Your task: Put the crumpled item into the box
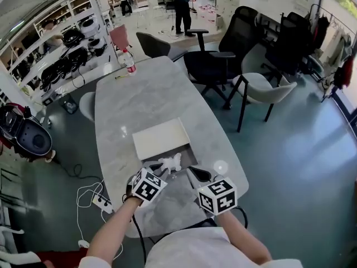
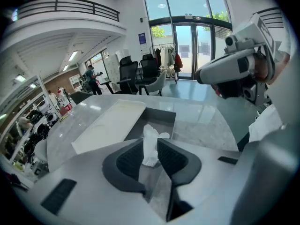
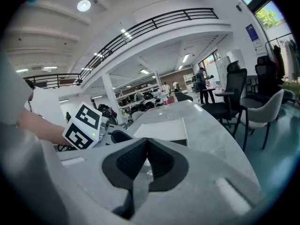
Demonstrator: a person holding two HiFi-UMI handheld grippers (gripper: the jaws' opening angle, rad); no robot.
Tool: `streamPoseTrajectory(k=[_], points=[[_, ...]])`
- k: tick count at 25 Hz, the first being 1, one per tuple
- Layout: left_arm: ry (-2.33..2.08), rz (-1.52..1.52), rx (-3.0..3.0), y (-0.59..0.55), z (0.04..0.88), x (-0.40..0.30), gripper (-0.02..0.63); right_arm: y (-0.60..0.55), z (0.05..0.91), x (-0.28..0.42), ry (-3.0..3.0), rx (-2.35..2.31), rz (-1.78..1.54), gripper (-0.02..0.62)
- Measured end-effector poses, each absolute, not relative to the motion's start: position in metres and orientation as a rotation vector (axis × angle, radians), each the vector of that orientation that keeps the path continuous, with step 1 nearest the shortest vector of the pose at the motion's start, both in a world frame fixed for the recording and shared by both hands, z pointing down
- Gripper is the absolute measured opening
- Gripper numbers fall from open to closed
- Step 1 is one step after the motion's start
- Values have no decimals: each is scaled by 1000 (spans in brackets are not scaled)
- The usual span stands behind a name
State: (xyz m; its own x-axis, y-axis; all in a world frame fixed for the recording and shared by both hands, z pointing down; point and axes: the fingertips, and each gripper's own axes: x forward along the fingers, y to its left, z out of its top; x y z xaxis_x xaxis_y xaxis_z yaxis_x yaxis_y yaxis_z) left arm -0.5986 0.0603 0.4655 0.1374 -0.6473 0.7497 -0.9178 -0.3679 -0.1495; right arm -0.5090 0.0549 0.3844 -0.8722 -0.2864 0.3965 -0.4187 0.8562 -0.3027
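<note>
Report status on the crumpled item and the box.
Left hand-held gripper shut on crumpled white paper, at near edge of box. Right hand-held gripper shut, empty. White lid covers far part; near part open.

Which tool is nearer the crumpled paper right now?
Left. The left tool is shut on the crumpled paper by the near edge of the box; the right tool is shut, off to the paper's right, not touching it.

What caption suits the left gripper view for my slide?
Left gripper, shut on crumpled white paper, in front of the open dark box on the grey table.
</note>
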Motion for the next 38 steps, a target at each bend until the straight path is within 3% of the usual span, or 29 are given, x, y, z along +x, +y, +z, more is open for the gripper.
streamPoseTrajectory(k=[19, 38], points=[[-2072, 314, 1748, 110, 392, -638, 48, 58, 371, -557, -2769, 224, 460, 5], [-2128, 220, 1657, 107, 395, -634, 34, 39, 371, -557, -2777, 187, 461, 5]])
